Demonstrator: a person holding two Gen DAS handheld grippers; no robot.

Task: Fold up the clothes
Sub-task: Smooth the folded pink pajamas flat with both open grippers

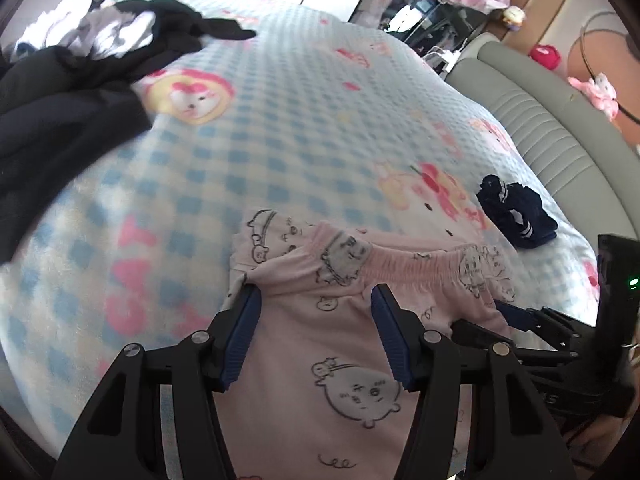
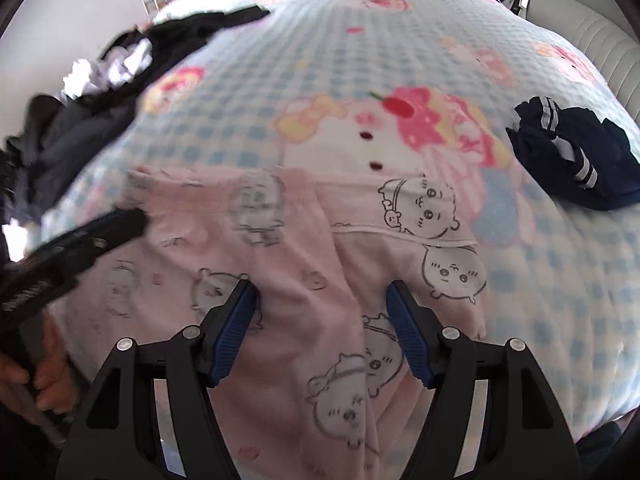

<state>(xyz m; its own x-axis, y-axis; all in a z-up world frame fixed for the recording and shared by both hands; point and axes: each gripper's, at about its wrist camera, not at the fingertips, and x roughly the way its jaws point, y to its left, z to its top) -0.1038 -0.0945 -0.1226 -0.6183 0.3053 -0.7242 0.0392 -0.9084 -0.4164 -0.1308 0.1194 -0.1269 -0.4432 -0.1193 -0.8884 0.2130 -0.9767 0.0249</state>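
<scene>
Pink pyjama bottoms (image 1: pixel 320 320) printed with little cartoon faces lie spread on the blue-and-white checked blanket (image 1: pixel 280 120), at the near edge of the bed, their gathered waistband at twelve o'clock from the left gripper (image 1: pixel 316 300). That left gripper points down over the fabric with its blue pads well apart; the cloth sits under the gap between them, and neither pad is seen pinching it. Over in the right wrist view, the right gripper (image 2: pixel 322 296) has its jaws spread wide too, pink cloth showing between them, with no pinch visible. The left gripper pokes into that view at nine o'clock, its tip at the garment's left edge, a hand (image 2: pixel 36 384) on its handle at eight. Up at ten o'clock, a heap of dark and white clothes (image 1: pixel 80 64) waits on the blanket. At two o'clock, well apart from the pyjamas, lies a crumpled navy garment (image 2: pixel 576 160) with white stripes.
</scene>
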